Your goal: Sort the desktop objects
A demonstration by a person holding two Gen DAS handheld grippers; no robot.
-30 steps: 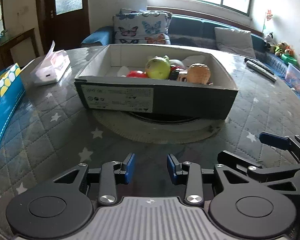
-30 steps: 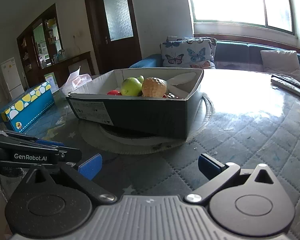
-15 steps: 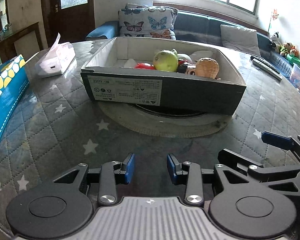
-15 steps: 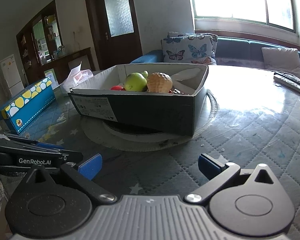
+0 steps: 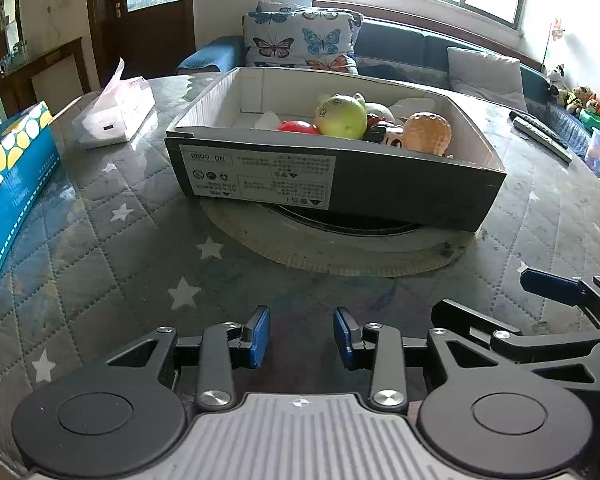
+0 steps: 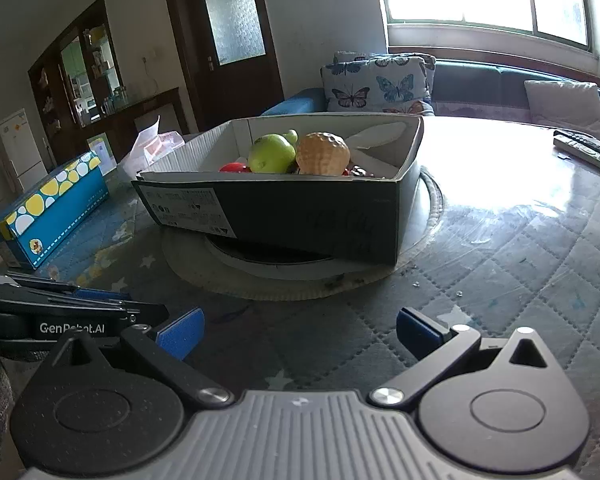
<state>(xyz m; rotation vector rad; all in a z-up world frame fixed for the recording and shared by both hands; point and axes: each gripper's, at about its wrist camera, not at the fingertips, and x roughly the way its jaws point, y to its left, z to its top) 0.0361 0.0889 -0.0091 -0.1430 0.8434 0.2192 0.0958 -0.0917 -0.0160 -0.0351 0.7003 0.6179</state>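
A dark cardboard box [image 5: 400, 196] sits on a round turntable [image 5: 340, 252] mid-table. It holds a green apple toy [image 5: 340, 118], a tan round toy [image 5: 428, 132], a red ball [image 5: 298, 127] and other small items. The box also shows in the right wrist view [image 6: 308, 216]. My left gripper [image 5: 302, 338] is empty, with a narrow gap between its blue pads, and hovers over the table short of the box. My right gripper [image 6: 298, 330] is wide open and empty, to the right of the left one, also short of the box.
A blue box with yellow dots [image 5: 8, 188] lies at the left edge. A tissue pack [image 5: 116, 114] lies behind it. Two remote controls [image 5: 540, 136] lie at the far right. A sofa with butterfly cushions [image 5: 300, 40] stands beyond the table.
Both grippers have risen and tipped a little, so the box sits lower in view and more of its inside shows. Neither gripper's opening has changed.
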